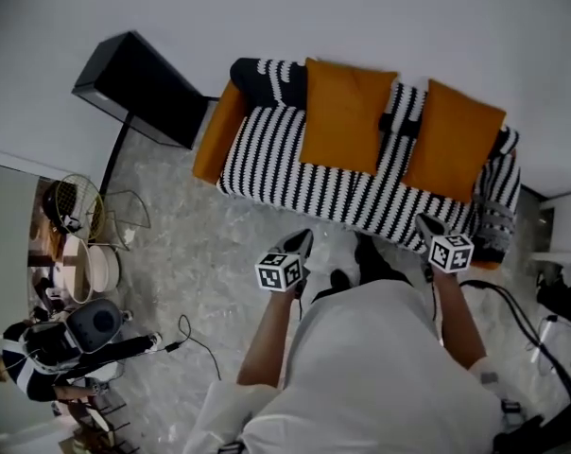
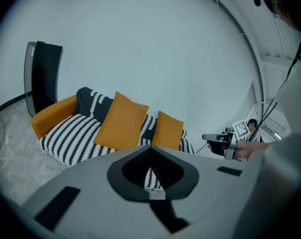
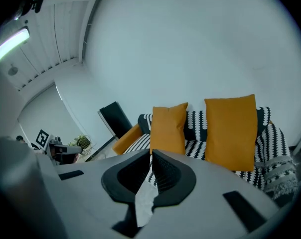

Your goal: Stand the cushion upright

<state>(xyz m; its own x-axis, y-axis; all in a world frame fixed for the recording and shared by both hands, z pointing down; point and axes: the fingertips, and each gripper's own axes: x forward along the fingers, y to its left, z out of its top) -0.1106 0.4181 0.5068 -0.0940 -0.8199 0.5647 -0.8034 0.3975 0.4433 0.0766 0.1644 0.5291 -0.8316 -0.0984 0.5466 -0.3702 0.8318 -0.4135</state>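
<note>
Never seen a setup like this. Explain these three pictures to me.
There is no robot here: a person holds a two-fingered gripper in each hand. The head view looks down from the person's head at the left gripper, the right gripper and a striped sofa. The other two views ride on the grippers and look along their fingers. An orange cushion and a second orange cushion stand against the sofa's back. Both grippers are shut and hold nothing.

Open floor (image 1: 210, 253) lay between the person and the striped sofa (image 1: 285, 173) at twelve o'clock. Two orange cushions (image 1: 345, 113) stood along its backrest, the seat strip before them free. A black cabinet (image 1: 144, 88) blocked ten o'clock, wire baskets (image 1: 82, 244) nine, cables (image 1: 512, 315) four.
</note>
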